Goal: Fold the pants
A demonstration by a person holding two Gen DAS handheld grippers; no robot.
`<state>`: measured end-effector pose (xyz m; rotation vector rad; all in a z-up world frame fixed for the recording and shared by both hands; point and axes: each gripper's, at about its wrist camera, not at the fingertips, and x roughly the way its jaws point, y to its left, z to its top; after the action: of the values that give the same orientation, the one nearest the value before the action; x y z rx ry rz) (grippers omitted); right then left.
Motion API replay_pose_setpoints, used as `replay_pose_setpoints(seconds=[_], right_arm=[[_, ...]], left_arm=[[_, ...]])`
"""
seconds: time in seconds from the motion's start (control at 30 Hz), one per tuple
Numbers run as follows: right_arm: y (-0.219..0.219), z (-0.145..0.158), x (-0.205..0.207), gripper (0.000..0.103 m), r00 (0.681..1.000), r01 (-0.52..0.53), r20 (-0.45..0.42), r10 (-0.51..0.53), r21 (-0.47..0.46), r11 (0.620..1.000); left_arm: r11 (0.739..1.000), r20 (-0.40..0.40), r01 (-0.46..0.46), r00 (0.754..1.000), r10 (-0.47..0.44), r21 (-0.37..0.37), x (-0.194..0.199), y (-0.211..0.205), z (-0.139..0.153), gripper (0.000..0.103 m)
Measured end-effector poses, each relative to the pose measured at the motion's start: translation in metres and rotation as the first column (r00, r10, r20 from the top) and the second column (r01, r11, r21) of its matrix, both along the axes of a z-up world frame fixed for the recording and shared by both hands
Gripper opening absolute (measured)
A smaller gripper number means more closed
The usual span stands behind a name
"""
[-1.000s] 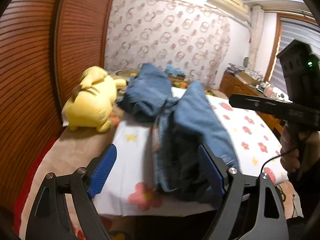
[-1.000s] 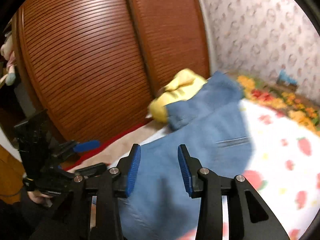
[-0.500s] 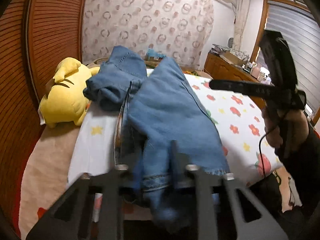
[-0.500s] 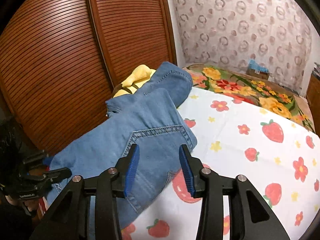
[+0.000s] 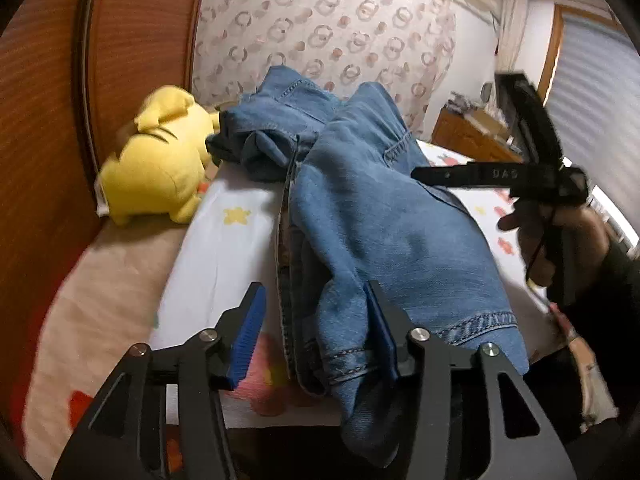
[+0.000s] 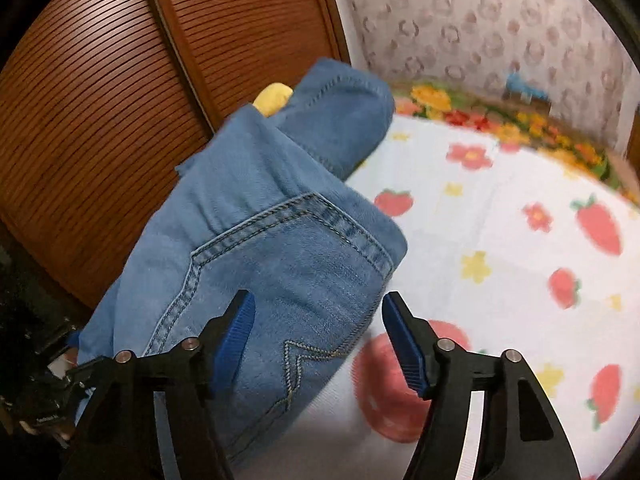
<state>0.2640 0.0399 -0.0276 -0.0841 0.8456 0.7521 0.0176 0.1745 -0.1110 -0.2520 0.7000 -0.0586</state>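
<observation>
Blue jeans (image 5: 380, 208) lie bunched lengthwise on the flowered bed sheet (image 5: 224, 248), one leg hem hanging over the near edge. My left gripper (image 5: 316, 332) straddles that hem; its jaws are opening, the denim lies between them and the left pad is off the cloth. In the right wrist view the jeans (image 6: 272, 232) show a stitched back pocket. My right gripper (image 6: 318, 336) hovers over the pocket corner with its jaws opening and nothing pinched. The right gripper (image 5: 500, 176) also shows in the left wrist view, held in a hand (image 5: 560, 236).
A yellow plush toy (image 5: 156, 168) sits at the bed's left, against the slatted wooden doors (image 6: 100, 100). The strawberry sheet (image 6: 500, 240) stretches to the right of the jeans. A wooden dresser (image 5: 468, 140) stands by the far wall.
My left gripper sank to the leg hem, shut on it half a second ago, and has since spread again. My right gripper dropped closer to the back pocket and its jaws widened.
</observation>
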Motion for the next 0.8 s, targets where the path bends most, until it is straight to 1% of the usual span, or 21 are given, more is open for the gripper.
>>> replay_pose_setpoints(seconds=[0.03,0.2,0.3,0.37,0.43,0.47,0.5,0.53,0.57,0.6,0.67,0.7,0.8], right_arm=[[0.000,-0.003,0.005,0.073,1.000,0.001,-0.018,-0.001,0.009,1.000],[0.001,-0.017,0.019,0.074,0.996,-0.011,-0.086,0.015,0.054,0.998],[0.005,-0.022,0.024,0.074,0.992,-0.031,-0.119,0.040,0.078,0.996],[0.005,-0.026,0.028,0.068,0.990,-0.036,-0.131,0.047,0.087,0.996],[0.002,-0.025,0.032,0.046,0.988,-0.045,-0.142,0.061,0.112,0.993],[0.000,-0.024,0.032,0.042,0.988,-0.047,-0.142,0.064,0.119,0.992],[-0.001,-0.023,0.031,0.032,0.989,-0.053,-0.133,0.069,0.120,0.991],[-0.003,-0.021,0.031,0.027,0.990,-0.058,-0.120,0.073,0.124,0.991],[-0.006,-0.019,0.031,0.026,0.991,-0.059,-0.114,0.075,0.137,0.989],[-0.008,-0.016,0.029,0.024,0.991,-0.062,-0.107,0.078,0.145,0.988],[-0.011,-0.006,0.022,0.021,0.994,-0.077,-0.066,0.088,0.154,0.985],[-0.012,0.000,0.017,0.021,0.994,-0.087,-0.047,0.095,0.160,0.983],[-0.013,0.022,0.000,0.019,0.992,-0.127,0.019,0.126,0.183,0.975]], left_arm=[[1.000,0.000,0.002,1.000,-0.002,-0.016,0.000,0.002,-0.002,0.051],[0.994,0.002,0.017,1.000,-0.017,-0.111,0.001,0.008,-0.012,0.052],[0.982,-0.001,0.022,1.000,-0.023,-0.185,0.002,0.014,-0.017,0.052],[0.972,-0.006,0.027,1.000,-0.029,-0.235,0.002,0.017,-0.020,0.052],[0.966,-0.010,0.036,0.999,-0.039,-0.258,0.003,0.019,-0.021,0.052],[0.964,-0.011,0.036,0.999,-0.040,-0.264,0.003,0.018,-0.021,0.050],[0.959,-0.006,0.047,0.999,-0.051,-0.279,0.002,0.018,-0.020,0.040],[0.958,0.003,0.058,0.998,-0.060,-0.281,0.001,0.016,-0.019,0.039],[0.962,0.004,0.058,0.998,-0.059,-0.268,-0.001,0.014,-0.017,0.036],[0.963,0.008,0.060,0.998,-0.060,-0.263,-0.003,0.013,-0.015,0.030],[0.958,0.020,0.064,0.998,-0.061,-0.280,-0.007,0.013,-0.012,0.022],[0.958,0.022,0.064,0.998,-0.061,-0.281,-0.009,0.013,-0.011,0.019],[0.958,0.037,0.065,0.998,-0.057,-0.278,-0.015,0.012,-0.006,0.017]])
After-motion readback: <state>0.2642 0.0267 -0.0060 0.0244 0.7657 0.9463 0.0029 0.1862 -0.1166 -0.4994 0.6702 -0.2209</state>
